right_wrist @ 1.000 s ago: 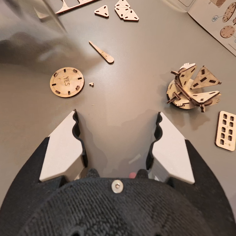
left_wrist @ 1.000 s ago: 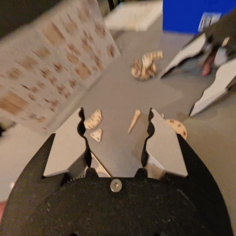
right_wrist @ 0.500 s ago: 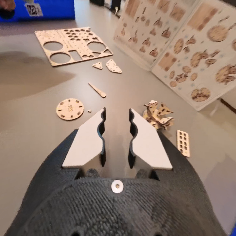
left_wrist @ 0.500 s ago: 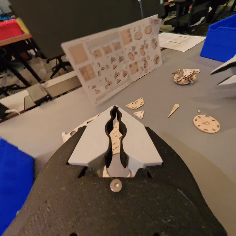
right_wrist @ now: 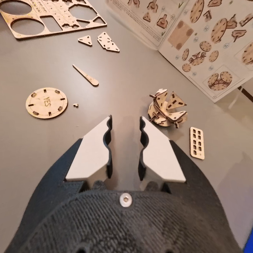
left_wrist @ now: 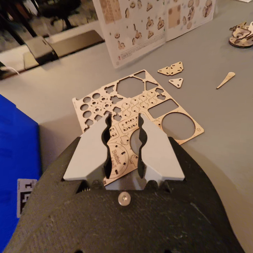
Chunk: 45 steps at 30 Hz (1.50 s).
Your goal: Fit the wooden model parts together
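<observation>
My left gripper [left_wrist: 124,115] is open and empty. It hovers over the near part of a flat wooden puzzle sheet [left_wrist: 136,104] with many cut-out holes, which lies on the grey table [left_wrist: 205,178]. My right gripper [right_wrist: 125,117] is open and empty above bare table. A half-built wooden assembly [right_wrist: 166,109] stands just right of its right fingertip. A round wooden disc [right_wrist: 46,103] lies to its left, with a tiny wooden chip [right_wrist: 75,105] beside it. The sheet also shows in the right wrist view [right_wrist: 53,17], at the far left.
A wooden pointer [right_wrist: 86,75], loose triangular pieces [right_wrist: 84,40] and a joined pair [right_wrist: 108,42] lie ahead. A small slotted rectangle [right_wrist: 196,143] lies at the right. An unfolded instruction leaflet [right_wrist: 198,41] stands behind. A blue bin [left_wrist: 16,136] is at the left. Some 35 cm of space lies between my two pairs of fingers. About 6 cm separates my right fingertips from the tiny wooden chip [right_wrist: 75,105].
My left gripper went from wide open to shut, then opened part way, and now looks down on the puzzle sheet. My right gripper narrowed from wide open and stays part open.
</observation>
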Motion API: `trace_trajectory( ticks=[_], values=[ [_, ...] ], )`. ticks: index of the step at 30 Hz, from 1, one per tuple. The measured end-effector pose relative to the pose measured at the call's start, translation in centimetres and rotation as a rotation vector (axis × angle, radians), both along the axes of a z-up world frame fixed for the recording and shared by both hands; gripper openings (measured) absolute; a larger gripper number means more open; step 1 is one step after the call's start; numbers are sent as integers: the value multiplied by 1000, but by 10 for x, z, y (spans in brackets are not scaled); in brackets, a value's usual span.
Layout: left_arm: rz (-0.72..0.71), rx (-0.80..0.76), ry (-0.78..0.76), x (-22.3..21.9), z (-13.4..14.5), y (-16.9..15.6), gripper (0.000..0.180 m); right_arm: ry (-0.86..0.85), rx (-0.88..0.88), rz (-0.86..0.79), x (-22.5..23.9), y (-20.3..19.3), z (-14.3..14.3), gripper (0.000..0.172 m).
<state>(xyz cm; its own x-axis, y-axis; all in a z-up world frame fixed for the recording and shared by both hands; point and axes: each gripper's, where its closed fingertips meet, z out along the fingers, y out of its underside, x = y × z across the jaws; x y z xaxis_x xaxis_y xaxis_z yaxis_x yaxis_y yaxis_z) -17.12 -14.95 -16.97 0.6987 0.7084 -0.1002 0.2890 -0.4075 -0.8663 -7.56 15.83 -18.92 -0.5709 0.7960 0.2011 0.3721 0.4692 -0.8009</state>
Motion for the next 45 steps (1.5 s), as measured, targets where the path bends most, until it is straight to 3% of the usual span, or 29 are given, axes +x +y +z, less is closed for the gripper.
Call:
trace_trajectory(
  ticks=[9, 11, 14, 19, 29, 32, 45],
  values=[
    [66, -7, -26, -7, -4, -8, 43, 20, -48, -7, 0, 3, 7, 40],
    [91, -75, -49, -8, -14, -15, 44, 26, -53, -12, 0, 5, 8, 40],
    [93, -181, -99, -6, -31, -16, 59, 34, -53, -16, -1, 7, 10, 41],
    [190, -248, -62, -15, -33, -28, 97, 45, -19, -14, -1, 7, 9, 41],
    [197, -138, -200, 2, -32, -35, 86, 50, 6, -17, -2, 10, 7, 40],
    [191, -143, -276, 7, -45, -39, 85, 47, 6, -21, -2, 11, 6, 40],
    [199, -127, -257, 1, -44, -39, 84, 21, 26, -27, -4, 11, 1, 40]
  ],
)
